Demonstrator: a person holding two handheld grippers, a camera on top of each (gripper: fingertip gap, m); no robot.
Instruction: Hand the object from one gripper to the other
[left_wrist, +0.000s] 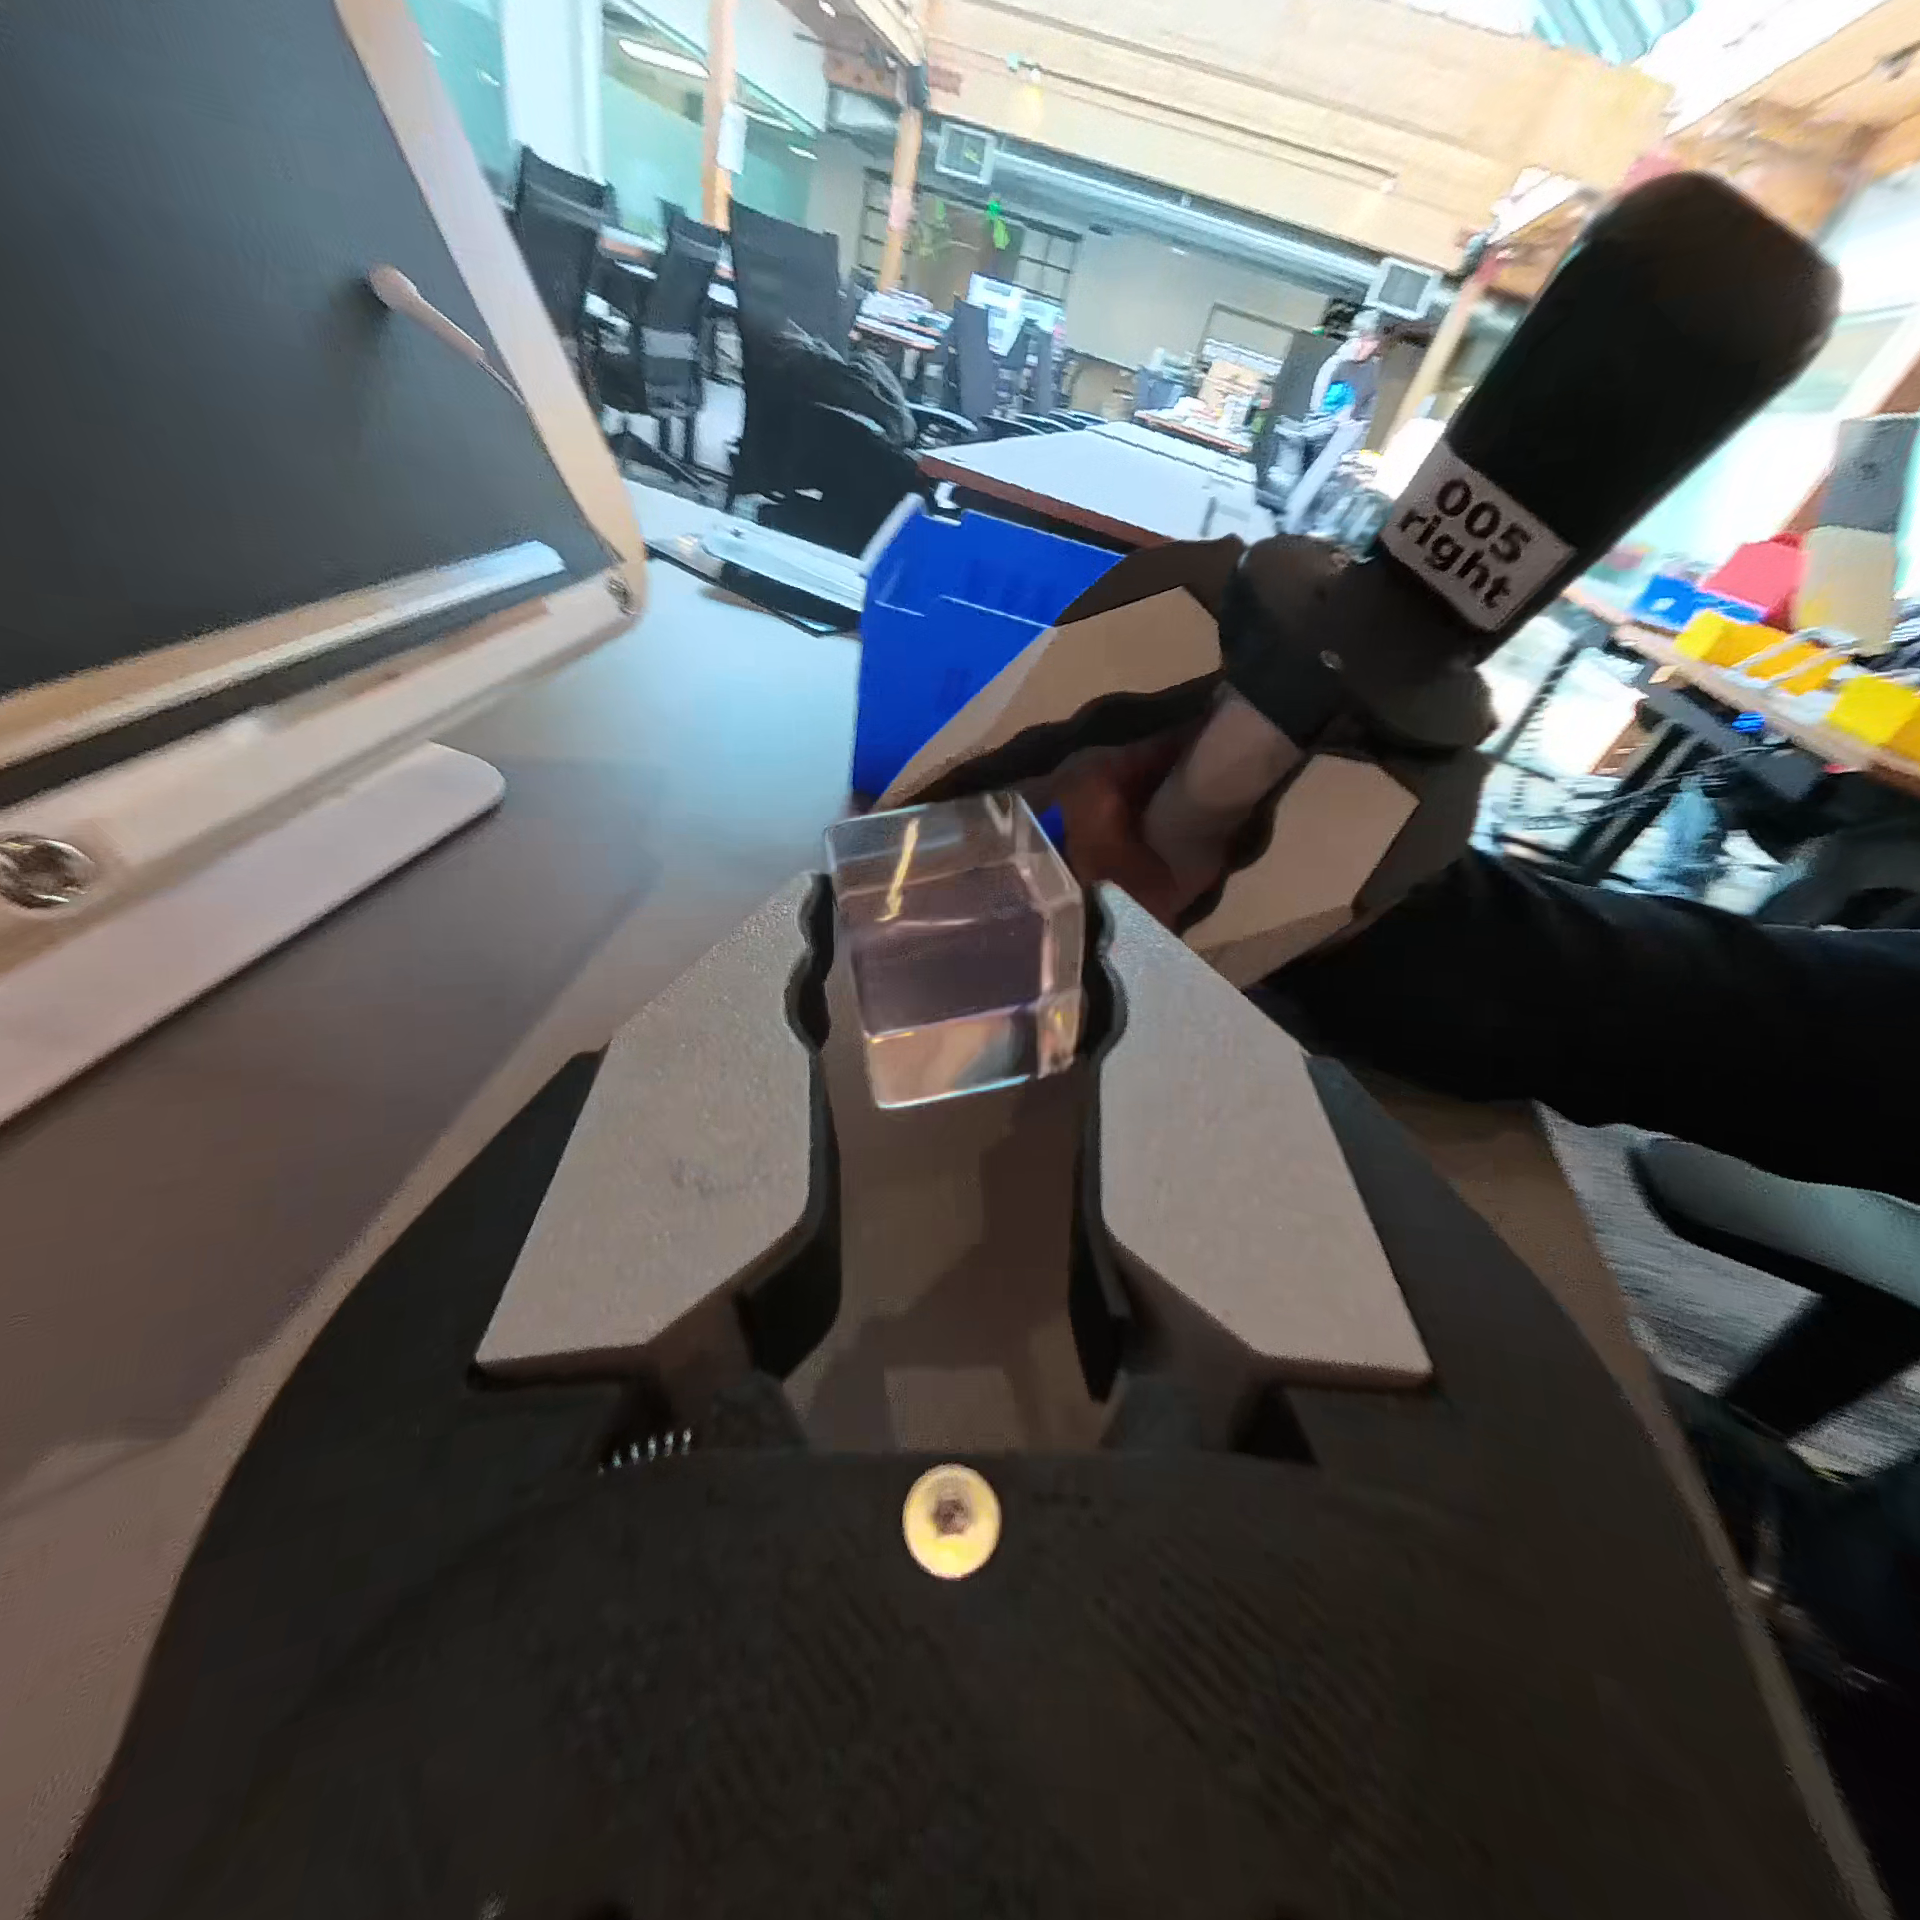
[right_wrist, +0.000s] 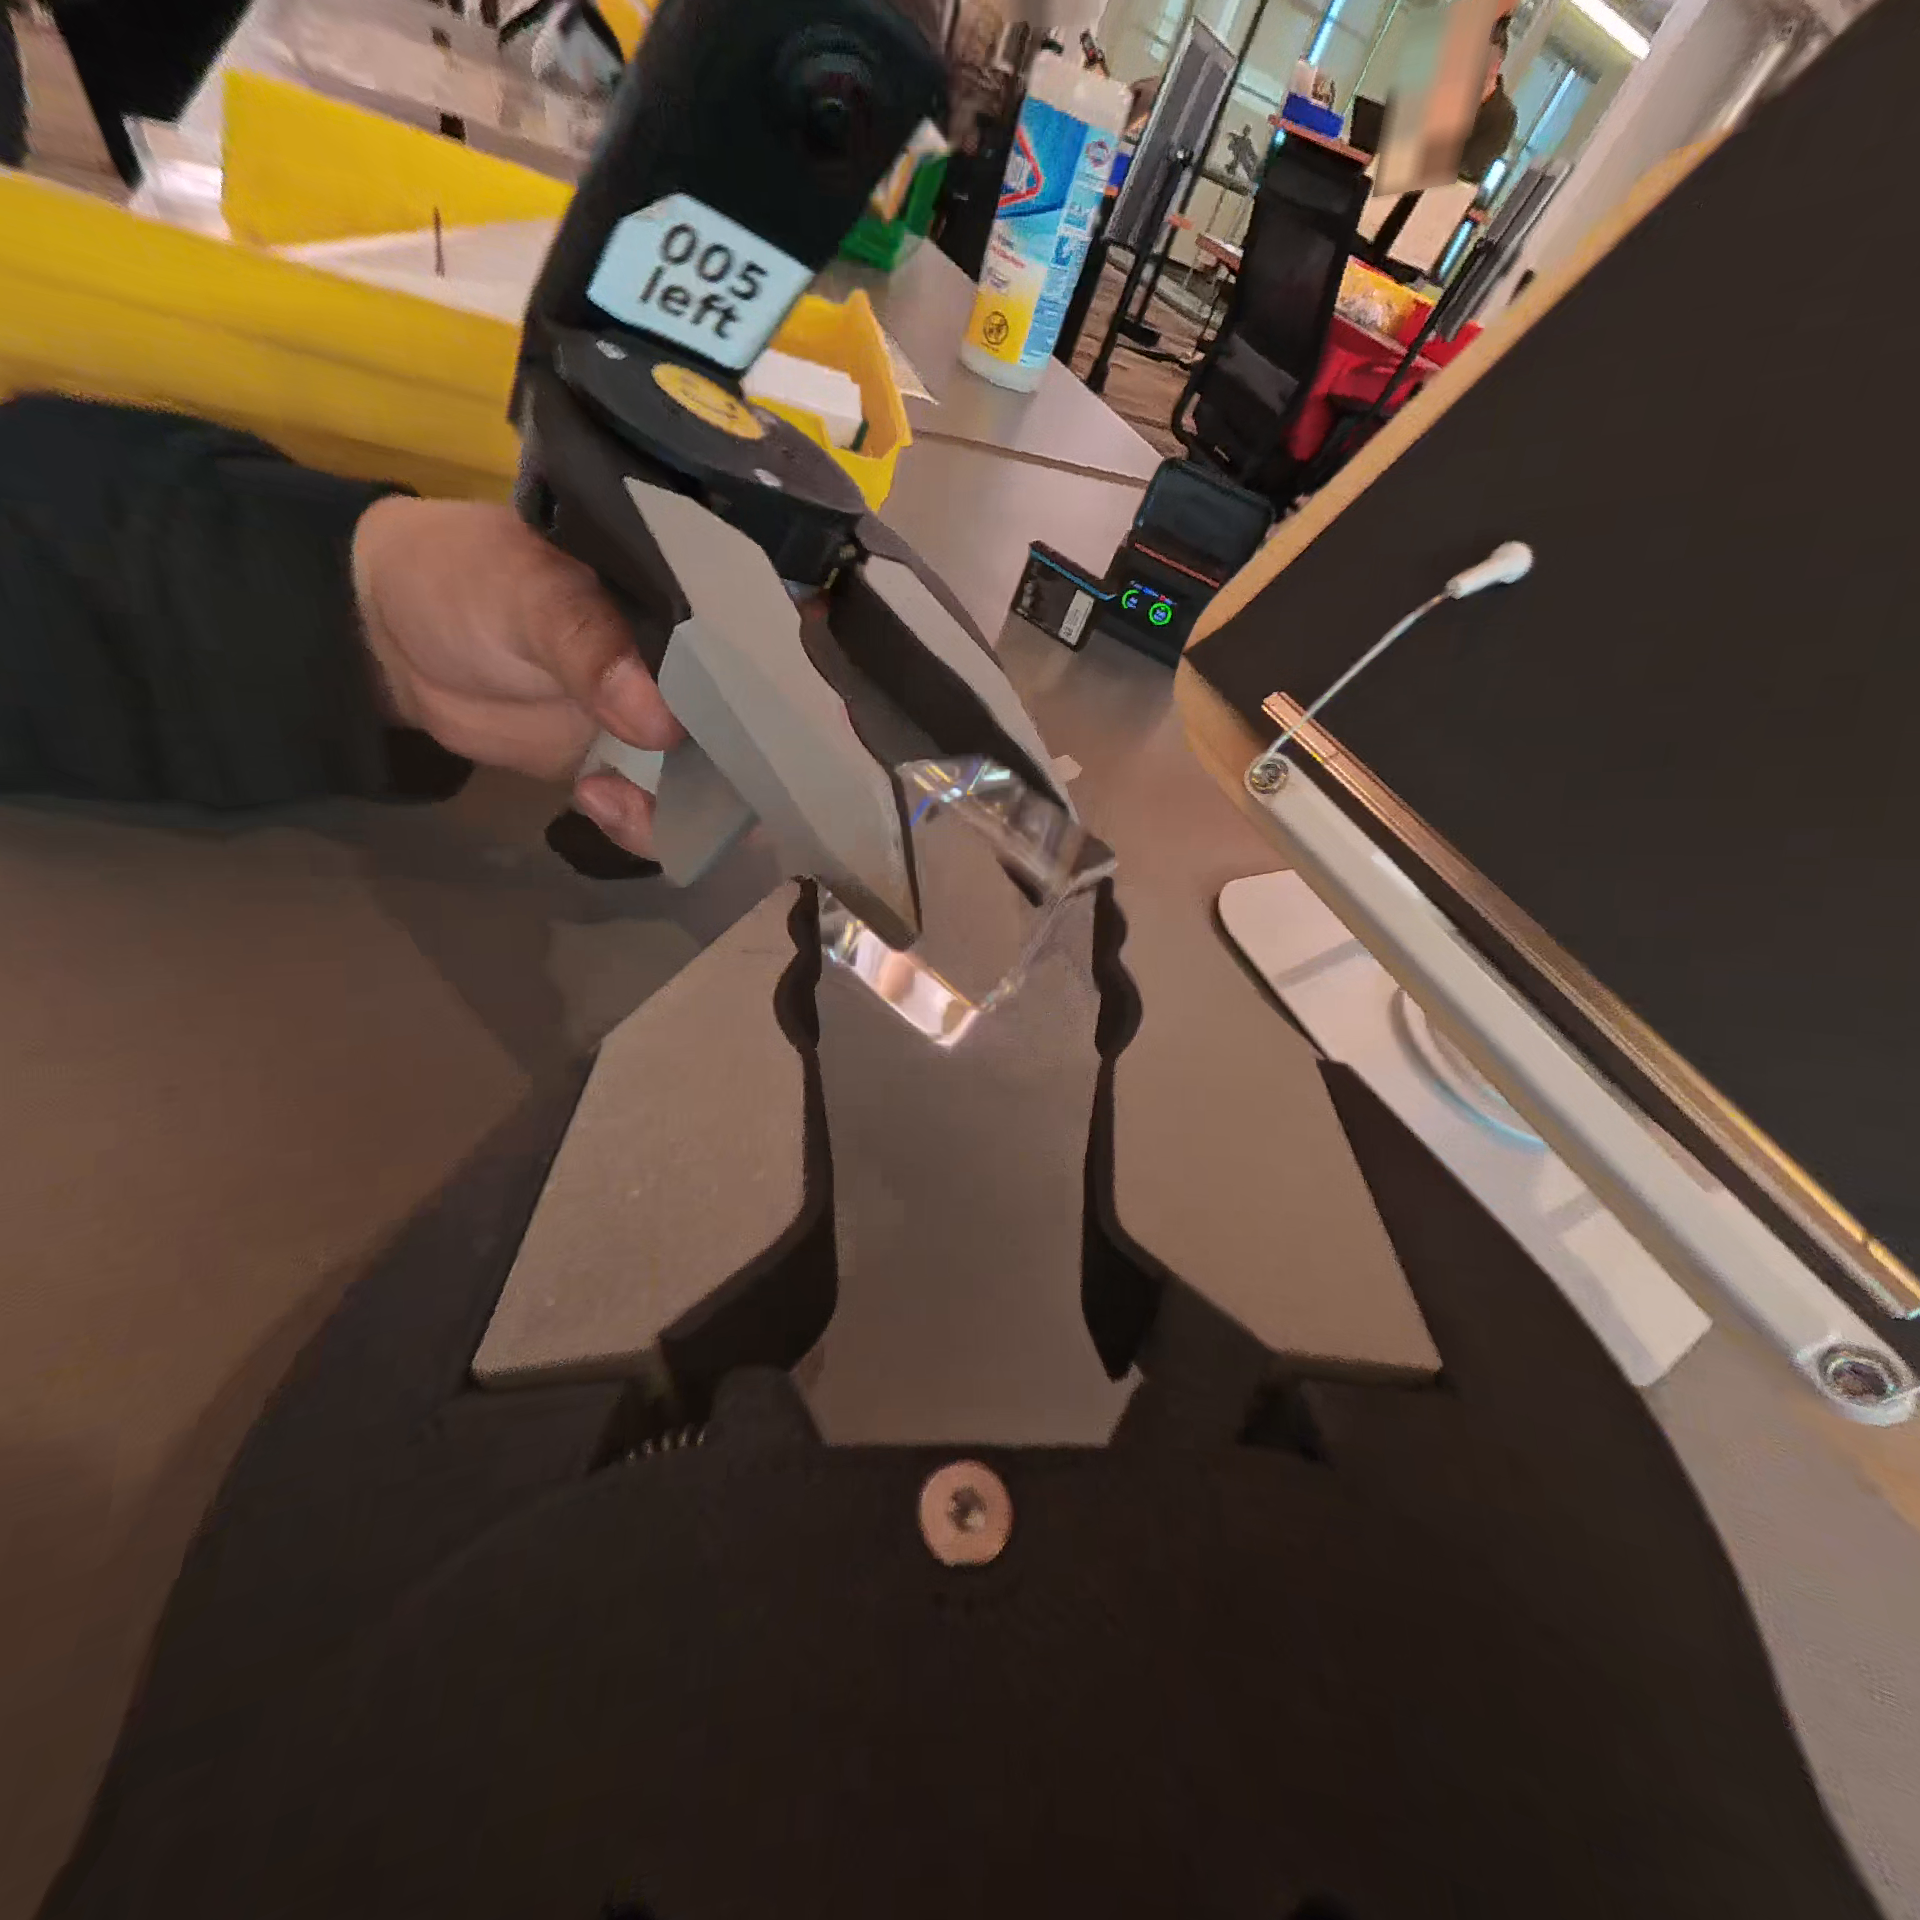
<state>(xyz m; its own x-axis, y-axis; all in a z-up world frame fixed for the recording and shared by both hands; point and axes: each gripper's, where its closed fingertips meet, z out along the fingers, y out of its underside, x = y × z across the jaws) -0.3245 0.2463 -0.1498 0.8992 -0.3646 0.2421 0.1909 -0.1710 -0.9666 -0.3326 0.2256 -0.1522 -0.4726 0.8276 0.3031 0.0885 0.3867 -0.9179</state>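
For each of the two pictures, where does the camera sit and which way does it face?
Left wrist view: sits on the left tongs, looks forward along them at the clear cube they grip; the right tongs and a dark sleeve show beyond.
Right wrist view: sits on the right tongs, facing the left tongs, the cube and a hand.
Shared: cube, both tongs, monitor.

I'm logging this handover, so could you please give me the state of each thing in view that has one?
left gripper: shut on the clear cube.
clear cube: held off the desk, tilted.
right gripper: open around the cube's lower corner, not visibly clamped.
monitor: screen dark.
small black device: lights on.
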